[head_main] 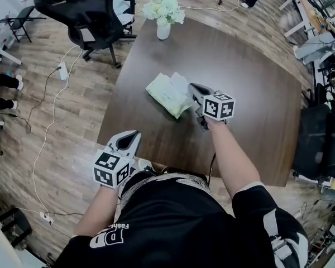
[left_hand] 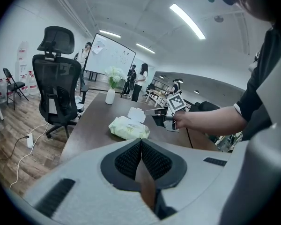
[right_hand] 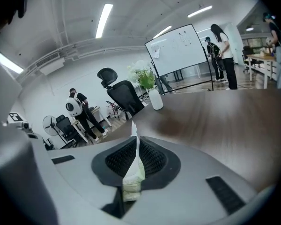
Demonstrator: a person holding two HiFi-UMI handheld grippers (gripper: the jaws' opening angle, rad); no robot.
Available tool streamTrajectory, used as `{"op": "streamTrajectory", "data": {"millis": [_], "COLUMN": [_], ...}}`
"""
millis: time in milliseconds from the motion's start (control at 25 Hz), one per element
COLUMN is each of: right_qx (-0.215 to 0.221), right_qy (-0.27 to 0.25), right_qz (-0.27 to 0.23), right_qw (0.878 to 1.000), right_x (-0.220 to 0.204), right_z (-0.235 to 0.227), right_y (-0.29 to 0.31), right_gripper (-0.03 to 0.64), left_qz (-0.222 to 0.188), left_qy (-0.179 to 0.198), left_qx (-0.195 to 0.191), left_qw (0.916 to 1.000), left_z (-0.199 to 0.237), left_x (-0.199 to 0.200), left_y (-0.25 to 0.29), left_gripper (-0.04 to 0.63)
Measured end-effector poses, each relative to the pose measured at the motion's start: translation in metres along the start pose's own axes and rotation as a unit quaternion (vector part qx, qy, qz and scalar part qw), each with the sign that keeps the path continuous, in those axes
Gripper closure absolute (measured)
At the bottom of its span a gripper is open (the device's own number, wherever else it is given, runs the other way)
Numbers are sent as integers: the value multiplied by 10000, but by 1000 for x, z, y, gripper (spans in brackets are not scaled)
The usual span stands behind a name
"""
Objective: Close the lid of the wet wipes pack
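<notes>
Wipes pack (head_main: 168,95) at right tongs (head_main: 194,88), lid (right_hand: 134,142) apparently pinched; left tongs (head_main: 134,134) apart

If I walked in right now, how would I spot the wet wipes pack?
Find the big dark brown table with a white vase of flowers at its far end. Near the middle lies the wet wipes pack, soft and pale green, its white lid flipped up and pinched by the right gripper. Unlike the upright vase, it lies flat.
</notes>
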State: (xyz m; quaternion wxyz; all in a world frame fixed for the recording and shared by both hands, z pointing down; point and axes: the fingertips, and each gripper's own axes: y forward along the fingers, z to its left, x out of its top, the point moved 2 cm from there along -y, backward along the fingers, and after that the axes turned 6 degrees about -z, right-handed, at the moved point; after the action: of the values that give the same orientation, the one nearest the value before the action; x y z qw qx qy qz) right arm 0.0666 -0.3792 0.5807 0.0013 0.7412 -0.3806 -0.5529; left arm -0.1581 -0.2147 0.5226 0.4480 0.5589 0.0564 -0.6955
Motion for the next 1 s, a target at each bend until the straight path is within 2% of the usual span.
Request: {"op": "streamTrajectory", "data": {"millis": [400,560,760,1000], "right_qx": [129,179,159,99], "right_qy": [-877,-1306,-2151,-3013], "right_qz": [256,403,666,1021], "right_qw": [9957,9904,9742,9480], "right_x": [-6,-10,-14,-23], "right_z": [27,37,48,59], "right_y": [-3,-3,-1,6], "right_gripper": [591,589,589,589], "left_qz": [-34,-47,-60,-63], "left_qy": [-1,2,3,-18], "left_qx": [-24,-40,-22,-15], "left_qw": [10000,10000,10000,10000], "left_z": [-1,-1,-1,-1], "left_x": [0,0,-1,-3], "left_y": [-6,-8,-9,-11], "left_gripper": [575,575,575,575]}}
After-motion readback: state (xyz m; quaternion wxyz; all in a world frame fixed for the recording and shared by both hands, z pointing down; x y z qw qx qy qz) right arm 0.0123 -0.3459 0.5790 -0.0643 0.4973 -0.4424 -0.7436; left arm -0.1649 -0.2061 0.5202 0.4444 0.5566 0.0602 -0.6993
